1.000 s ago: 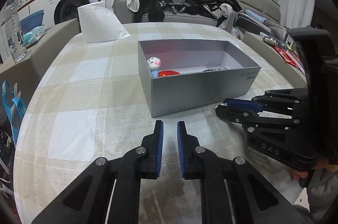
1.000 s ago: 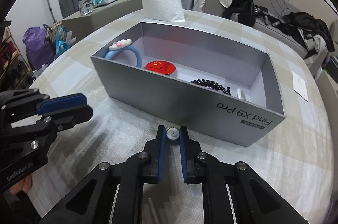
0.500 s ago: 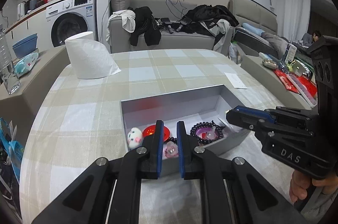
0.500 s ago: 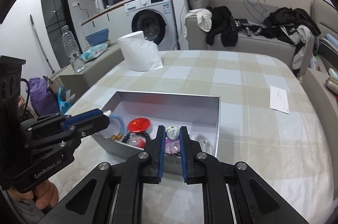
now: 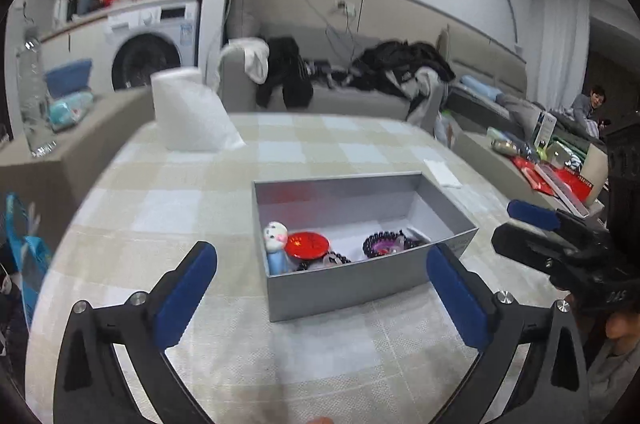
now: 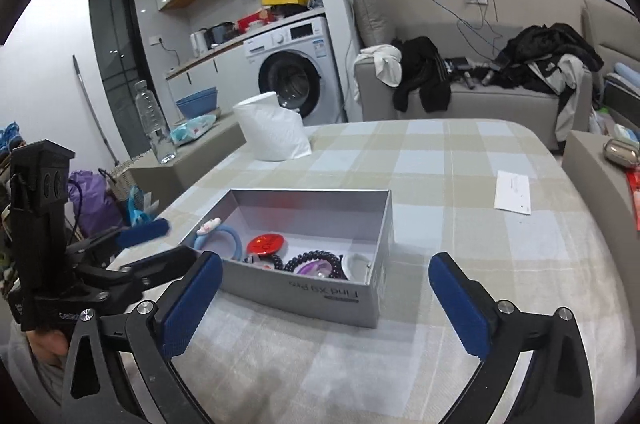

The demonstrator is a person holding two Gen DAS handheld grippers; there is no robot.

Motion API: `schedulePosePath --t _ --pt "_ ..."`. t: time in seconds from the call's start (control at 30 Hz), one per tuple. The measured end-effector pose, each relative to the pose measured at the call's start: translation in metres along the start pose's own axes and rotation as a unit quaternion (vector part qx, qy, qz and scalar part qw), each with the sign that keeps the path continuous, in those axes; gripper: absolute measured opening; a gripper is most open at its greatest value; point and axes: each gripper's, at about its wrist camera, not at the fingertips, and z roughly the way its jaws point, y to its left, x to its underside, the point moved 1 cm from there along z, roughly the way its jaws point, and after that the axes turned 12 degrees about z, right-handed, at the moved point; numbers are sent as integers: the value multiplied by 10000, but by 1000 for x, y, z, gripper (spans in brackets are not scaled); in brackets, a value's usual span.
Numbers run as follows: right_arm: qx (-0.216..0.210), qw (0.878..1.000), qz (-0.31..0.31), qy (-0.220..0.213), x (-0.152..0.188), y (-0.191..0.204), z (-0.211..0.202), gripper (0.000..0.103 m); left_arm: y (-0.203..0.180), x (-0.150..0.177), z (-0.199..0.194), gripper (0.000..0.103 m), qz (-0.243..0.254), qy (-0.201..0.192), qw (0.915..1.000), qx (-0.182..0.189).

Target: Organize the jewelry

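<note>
The table [image 6: 460, 184], under a checked cloth, carries a grey box [image 6: 320, 298] near its front edge, a roll of paper [image 6: 272, 132] toward the far left corner, and a white slip [image 6: 513, 193] by the right edge. Inside the box lie the jewelry pieces: a blue band with a white figure [image 6: 224, 236], a red round badge [image 6: 265, 245], a dark beaded bracelet [image 6: 316, 260] and a white ring-shaped piece [image 6: 356, 264].

The left gripper [image 5: 320, 276] and the right gripper [image 6: 324, 288] hover before the box, both spread wide and holding nothing. No loose jewelry shows on the cloth, so the gathering looks finished or nearly so; next would be drawing back, or searching for a lid.

The box's near wall reads "Find X9 Pro", upside down in the right wrist view. The right gripper body shows "DAS".
</note>
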Motion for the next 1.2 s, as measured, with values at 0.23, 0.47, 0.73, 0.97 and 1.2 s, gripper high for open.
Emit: schedulePosePath --t 0.23,0.47,0.73,0.97,1.2 --pt "-11 9977 -566 -385 15 14 -11 103 0 5 -7 102 98 -159 9996 -193" --pt "-226 9961 -665 -539 20 18 -13 103 1 10 -6 102 147 -337 9990 -266" --pt "-392 9947 -712 -635 21 20 -18 103 -2 10 -5 102 245 -347 9987 -285" --pt "-390 9938 -695 -776 22 18 -23 103 -8 10 -8 102 408 -410 9979 -284" --pt "-414 9937 -707 -761 21 18 -22 103 -9 9 -8 102 440 -420 9978 -265"
